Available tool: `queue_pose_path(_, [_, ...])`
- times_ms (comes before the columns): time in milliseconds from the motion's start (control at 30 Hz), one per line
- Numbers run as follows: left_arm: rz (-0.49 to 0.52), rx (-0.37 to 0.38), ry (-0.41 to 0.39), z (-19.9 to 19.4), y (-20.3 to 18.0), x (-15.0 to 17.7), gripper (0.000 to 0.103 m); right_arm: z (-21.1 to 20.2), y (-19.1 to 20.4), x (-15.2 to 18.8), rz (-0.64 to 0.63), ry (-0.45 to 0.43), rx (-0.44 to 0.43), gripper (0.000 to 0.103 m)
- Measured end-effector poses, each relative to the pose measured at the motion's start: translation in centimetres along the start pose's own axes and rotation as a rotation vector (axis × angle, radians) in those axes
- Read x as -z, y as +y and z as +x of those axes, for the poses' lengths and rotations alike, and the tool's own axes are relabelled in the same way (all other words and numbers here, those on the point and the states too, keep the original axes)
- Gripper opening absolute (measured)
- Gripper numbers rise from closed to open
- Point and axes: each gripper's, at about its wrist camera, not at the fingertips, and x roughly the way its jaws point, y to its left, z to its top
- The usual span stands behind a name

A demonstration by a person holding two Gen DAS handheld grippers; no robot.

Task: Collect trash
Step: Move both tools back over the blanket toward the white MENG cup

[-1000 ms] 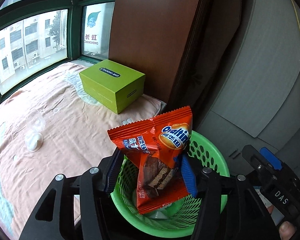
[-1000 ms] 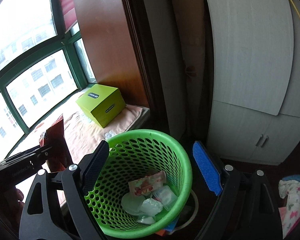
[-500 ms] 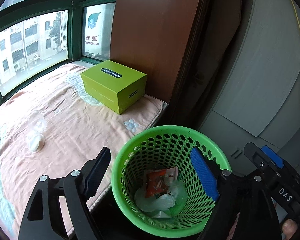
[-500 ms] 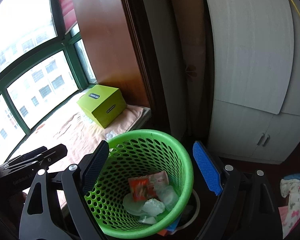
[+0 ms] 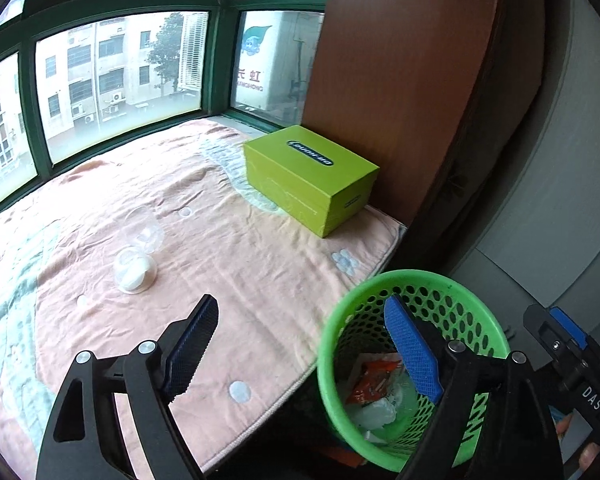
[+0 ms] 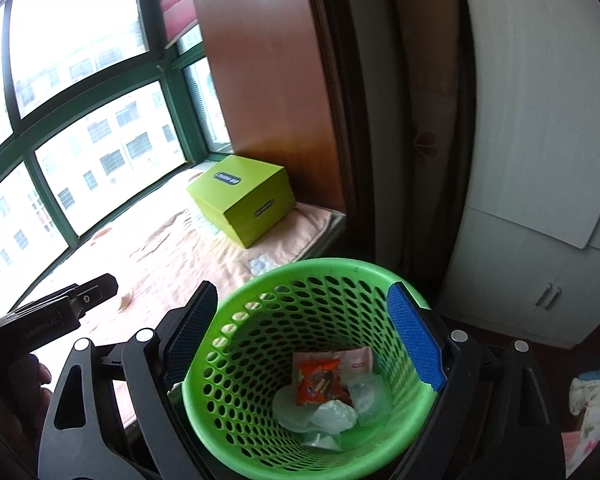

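A big pink blanket (image 5: 228,264) covers the wide window seat. It fills the left side of the left wrist view. A lime green box (image 5: 312,178) sits on the blanket at about 1 o'clock from the middle, close to the brown wall panel (image 5: 396,80).

The green basket (image 6: 260,292) stands on the floor just beside the blanket's edge. In the left wrist view it is at 4 o'clock. In the right wrist view it is at 6 o'clock.

The right gripper (image 6: 320,336) is wide open, with one finger on each side of the basket's rim. I cannot tell if the fingers touch it. The left gripper (image 5: 300,350) is wide open too and holds nothing.

Two clear plastic cups (image 5: 138,254) lie on the blanket at 9 o'clock, well apart from the basket.

The orange snack wrapper (image 6: 320,380) lies at the bottom of the basket, on top of some clear and white trash (image 6: 332,416).
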Motion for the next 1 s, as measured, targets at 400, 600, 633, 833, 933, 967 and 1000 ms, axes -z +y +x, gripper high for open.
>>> queue_pose_path(400, [-0.125,-0.182,-0.005,-1.3,9.8,0.2,0.082,4.4,7.4,-1.2,-0.114,0.064,-0.142,0.086])
queue_pose_path(600, [-0.194,-0.257,-0.008,-2.0,14.2,0.6,0.082,7.2,11.9,-1.9,-0.179,0.099,-0.222,0.086])
queue_pose_path(633, [-0.203,-0.268,-0.009,-2.1,14.7,0.7,0.082,7.7,12.7,-2.0,-0.192,0.107,-0.235,0.086])
queue_pose_path(833, [-0.254,-0.317,-0.005,-2.7,18.0,1.3,0.082,11.1,17.3,-2.4,-0.258,0.171,-0.332,0.086])
queue_pose_path(933, [-0.275,-0.333,-0.005,-2.9,19.3,1.6,0.082,13.0,19.7,-2.4,-0.308,0.208,-0.374,0.086])
queue_pose_path(967, [-0.28,-0.336,-0.003,-2.9,19.7,1.7,0.082,13.8,20.5,-2.4,-0.32,0.224,-0.389,0.086])
queue_pose_path(1000, [-0.284,-0.339,-0.002,-2.9,19.9,1.8,0.082,14.5,21.2,-2.5,-0.329,0.239,-0.408,0.086])
